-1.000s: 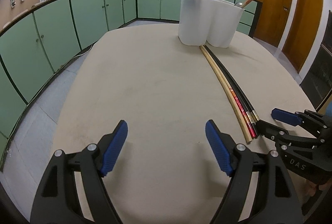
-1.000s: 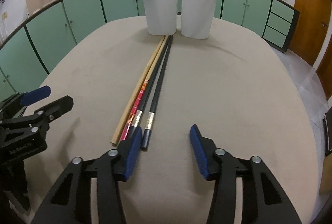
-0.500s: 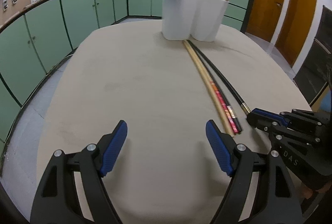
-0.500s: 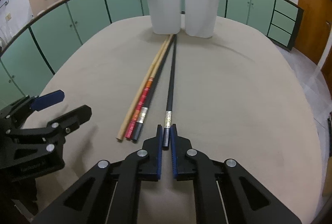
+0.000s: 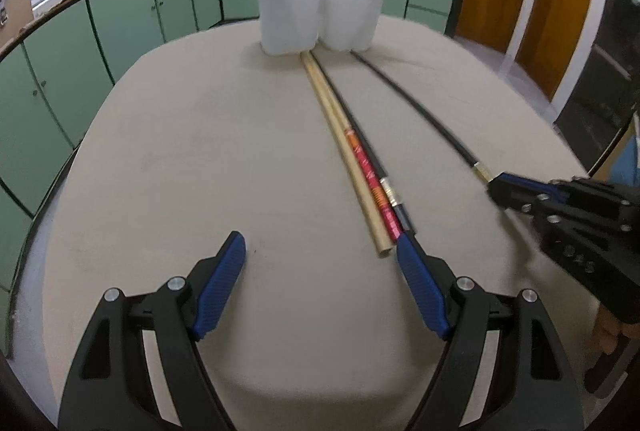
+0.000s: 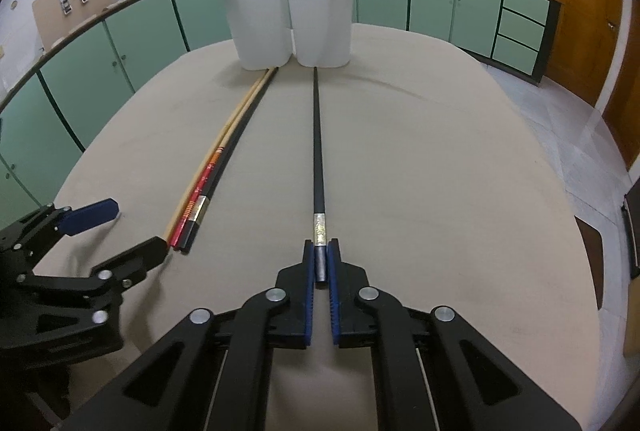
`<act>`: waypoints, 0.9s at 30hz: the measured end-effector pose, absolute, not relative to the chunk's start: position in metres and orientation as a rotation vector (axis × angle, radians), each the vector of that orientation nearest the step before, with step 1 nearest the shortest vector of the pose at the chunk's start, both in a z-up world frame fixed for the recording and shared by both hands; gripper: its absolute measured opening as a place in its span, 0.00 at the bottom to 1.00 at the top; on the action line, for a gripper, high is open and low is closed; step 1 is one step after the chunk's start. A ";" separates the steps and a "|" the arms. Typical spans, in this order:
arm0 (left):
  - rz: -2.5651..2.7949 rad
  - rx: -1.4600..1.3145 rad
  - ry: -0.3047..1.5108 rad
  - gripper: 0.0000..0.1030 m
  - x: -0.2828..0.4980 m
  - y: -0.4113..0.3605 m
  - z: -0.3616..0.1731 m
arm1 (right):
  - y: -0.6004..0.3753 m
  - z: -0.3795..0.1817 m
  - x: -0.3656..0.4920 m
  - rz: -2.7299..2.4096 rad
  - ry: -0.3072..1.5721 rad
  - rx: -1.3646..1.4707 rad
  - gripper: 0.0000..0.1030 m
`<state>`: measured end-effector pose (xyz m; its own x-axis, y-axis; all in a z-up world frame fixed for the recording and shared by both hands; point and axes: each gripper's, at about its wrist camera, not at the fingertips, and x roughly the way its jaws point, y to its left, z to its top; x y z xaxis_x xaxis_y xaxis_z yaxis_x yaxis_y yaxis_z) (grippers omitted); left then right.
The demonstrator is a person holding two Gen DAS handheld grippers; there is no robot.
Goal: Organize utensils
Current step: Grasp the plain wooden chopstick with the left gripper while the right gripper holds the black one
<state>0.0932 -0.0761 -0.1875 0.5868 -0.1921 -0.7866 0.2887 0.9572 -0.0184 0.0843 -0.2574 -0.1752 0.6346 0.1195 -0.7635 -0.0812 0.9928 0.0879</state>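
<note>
My left claw [image 5: 320, 267] hangs released over the near edge of the worktop [image 5: 200, 159], jaws wide, its right pad just at the near ends of three chopsticks lying bundled together: a pale wooden chopstick [image 5: 340, 147], a red chopstick [image 5: 370, 177] and a black one tight against it. Their far tips reach the foot of the white holder [image 6: 288, 27] at the far edge, where a few chopsticks already stand in the compartments.

To the right, my right claw [image 6: 320, 263] is clenched on the butt of the black chopstick [image 6: 318, 151], which runs straight from the pads toward the holder.

My worry is the grip: I hold the stick at its very end, so I judge it may pivot or droop when lifted, and its far tip could catch the holder's wall and tip it. The left pad could also nudge the bundle and scatter it.

I cannot tell whether the black chopstick's far tip rests on the worktop or clears it, and the holder's interior is hidden from both cameras.
</note>
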 end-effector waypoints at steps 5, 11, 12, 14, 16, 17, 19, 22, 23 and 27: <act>-0.237 0.124 0.904 0.75 0.095 -0.073 -0.188 | -0.258 -0.176 0.084 0.121 0.870 0.044 0.06; -0.212 0.086 0.898 0.74 0.094 -0.059 -0.185 | -0.260 -0.175 0.079 0.190 0.866 0.057 0.15; -0.221 0.084 0.896 0.74 0.092 -0.060 -0.184 | -0.262 -0.176 0.076 0.204 0.864 0.061 0.18; -0.233 0.083 0.894 0.74 0.090 -0.061 -0.185 | -0.263 -0.176 0.070 0.215 0.860 0.058 0.19; -0.236 0.085 0.892 0.71 0.090 -0.062 -0.185 | -0.265 -0.176 0.065 0.216 0.861 0.062 0.19; -0.238 0.084 0.894 0.68 0.091 -0.063 -0.185 | -0.266 -0.176 0.064 0.214 0.861 0.065 0.19; -0.237 0.078 0.893 0.66 0.091 -0.063 -0.185 | -0.267 -0.176 0.065 0.213 0.862 0.069 0.19; -0.242 0.063 0.892 0.63 0.094 -0.064 -0.184 | -0.264 -0.176 0.069 0.210 0.862 0.066 0.19; -0.244 0.063 0.892 0.61 0.095 -0.065 -0.185 | -0.264 -0.176 0.070 0.208 0.862 0.064 0.19; -0.249 0.074 0.890 0.50 0.097 -0.072 -0.184 | -0.260 -0.178 0.077 0.189 0.864 0.049 0.18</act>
